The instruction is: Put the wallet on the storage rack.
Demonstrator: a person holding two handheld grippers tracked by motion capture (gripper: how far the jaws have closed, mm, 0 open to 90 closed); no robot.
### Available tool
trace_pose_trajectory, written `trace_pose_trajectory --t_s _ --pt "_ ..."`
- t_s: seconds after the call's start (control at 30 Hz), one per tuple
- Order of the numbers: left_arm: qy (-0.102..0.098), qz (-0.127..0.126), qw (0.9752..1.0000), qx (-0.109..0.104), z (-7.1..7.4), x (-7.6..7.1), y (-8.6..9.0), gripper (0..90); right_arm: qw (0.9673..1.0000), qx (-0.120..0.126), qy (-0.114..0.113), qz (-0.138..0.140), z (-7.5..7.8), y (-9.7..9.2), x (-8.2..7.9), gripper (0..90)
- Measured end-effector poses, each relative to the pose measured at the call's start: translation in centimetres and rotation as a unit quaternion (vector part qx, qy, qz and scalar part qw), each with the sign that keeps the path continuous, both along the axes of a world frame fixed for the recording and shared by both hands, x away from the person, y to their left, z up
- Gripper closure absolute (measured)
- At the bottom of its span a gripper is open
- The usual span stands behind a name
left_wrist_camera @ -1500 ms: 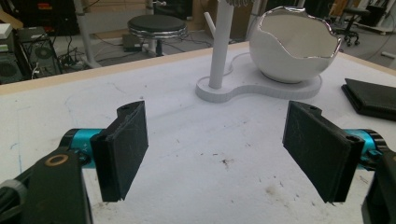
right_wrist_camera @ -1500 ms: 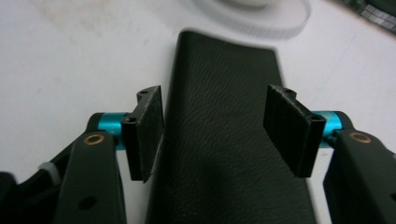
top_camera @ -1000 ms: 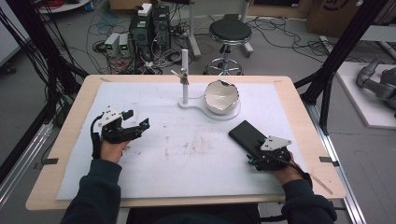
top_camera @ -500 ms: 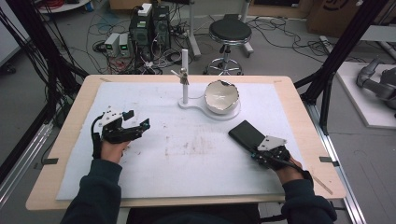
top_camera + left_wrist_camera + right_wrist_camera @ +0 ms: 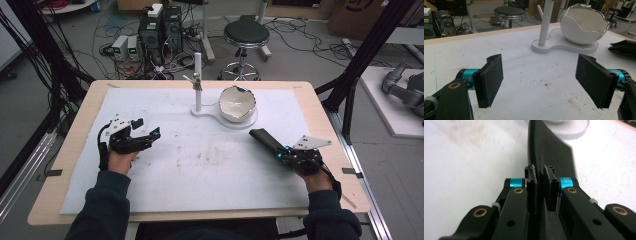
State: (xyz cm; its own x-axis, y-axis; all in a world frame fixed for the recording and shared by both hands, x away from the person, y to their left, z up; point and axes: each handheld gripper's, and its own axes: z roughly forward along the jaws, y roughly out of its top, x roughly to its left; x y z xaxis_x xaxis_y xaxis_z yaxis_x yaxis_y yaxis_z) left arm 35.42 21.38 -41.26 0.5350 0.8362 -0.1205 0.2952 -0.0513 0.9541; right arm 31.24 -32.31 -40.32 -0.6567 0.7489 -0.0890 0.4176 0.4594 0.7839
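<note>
The right hand-held gripper (image 5: 286,154) pinches the near end of the black case (image 5: 266,140), whose long axis runs far-left toward the egg-shaped bowl (image 5: 238,103), while the left hand-held gripper (image 5: 147,134) hovers spread, well apart.

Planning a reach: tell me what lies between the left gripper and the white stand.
Nothing: in the left gripper view, bare stained white mat runs from the open left gripper to the white stand.
</note>
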Motion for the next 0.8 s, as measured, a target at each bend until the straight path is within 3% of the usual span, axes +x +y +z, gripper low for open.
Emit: trace_pose_trajectory --t_s 0.03,0.13,0.17,0.2,0.3,0.5,0.8 --pt "0.000 0.000 1.0000 0.000 0.0 0.0 0.0 22.2 0.9997 0.025 0.001 -0.006 0.4 -0.3 -0.1 84.0" --pt "0.002 0.000 1.0000 -0.001 0.0 0.0 0.1 22.2 0.9979 0.064 0.002 -0.009 1.2 -0.7 -0.3 84.1" --pt "0.001 0.000 1.0000 0.000 0.0 0.0 0.1 22.2 0.9956 0.093 0.002 -0.014 1.5 -1.0 -0.4 84.1" --pt "0.000 -0.001 1.0000 0.000 0.0 0.0 0.1 22.2 0.9956 0.093 0.002 -0.014 1.5 -1.0 -0.4 84.1" --pt "0.002 0.000 1.0000 -0.002 0.0 0.0 0.1 22.2 0.9915 0.127 0.003 -0.031 1.6 -1.8 -0.3 84.0" --pt "0.004 -0.002 1.0000 0.000 -0.1 0.0 0.1 22.2 0.9861 0.148 -0.001 -0.075 1.0 -3.5 0.3 81.8" --pt "0.004 -0.001 1.0000 0.001 -0.1 0.0 0.2 22.3 0.9852 0.149 -0.009 -0.085 0.4 -3.9 0.5 71.4"
